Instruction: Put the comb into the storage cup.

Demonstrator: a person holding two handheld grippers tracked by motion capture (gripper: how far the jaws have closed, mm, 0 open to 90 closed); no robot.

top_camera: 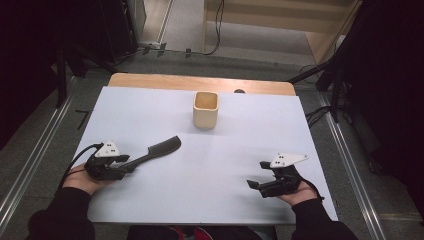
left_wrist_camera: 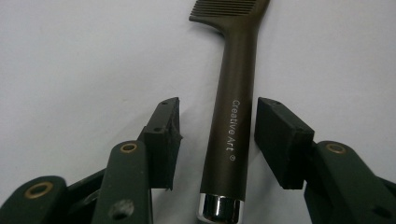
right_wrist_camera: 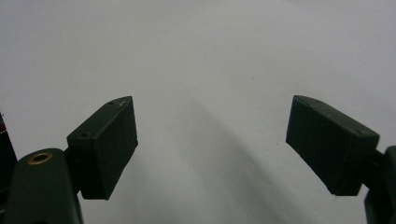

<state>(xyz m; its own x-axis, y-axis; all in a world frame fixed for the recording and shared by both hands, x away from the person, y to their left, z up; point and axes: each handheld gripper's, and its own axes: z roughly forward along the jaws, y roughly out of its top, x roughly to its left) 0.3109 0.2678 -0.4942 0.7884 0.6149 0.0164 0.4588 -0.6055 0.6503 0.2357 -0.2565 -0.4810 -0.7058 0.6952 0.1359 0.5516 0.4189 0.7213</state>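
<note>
Comb [top_camera: 160, 149] lies near-left on the white tabletop [top_camera: 225, 165], handle between the half-open jaws of the left hand-held gripper [left_wrist_camera: 217, 135], pads not yet touching. Light, stiff, smooth plastic, likely slippery; mid-handle is the best grip. Right hand-held gripper [right_wrist_camera: 210, 140] stands wide open, empty.

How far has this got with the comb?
Early. Done: the left gripper straddles the comb handle. In hand: its pads aren't touching yet, and the comb lies flat on the table. Left: gripping and lifting, perhaps into the cup. The right gripper waits open.
</note>
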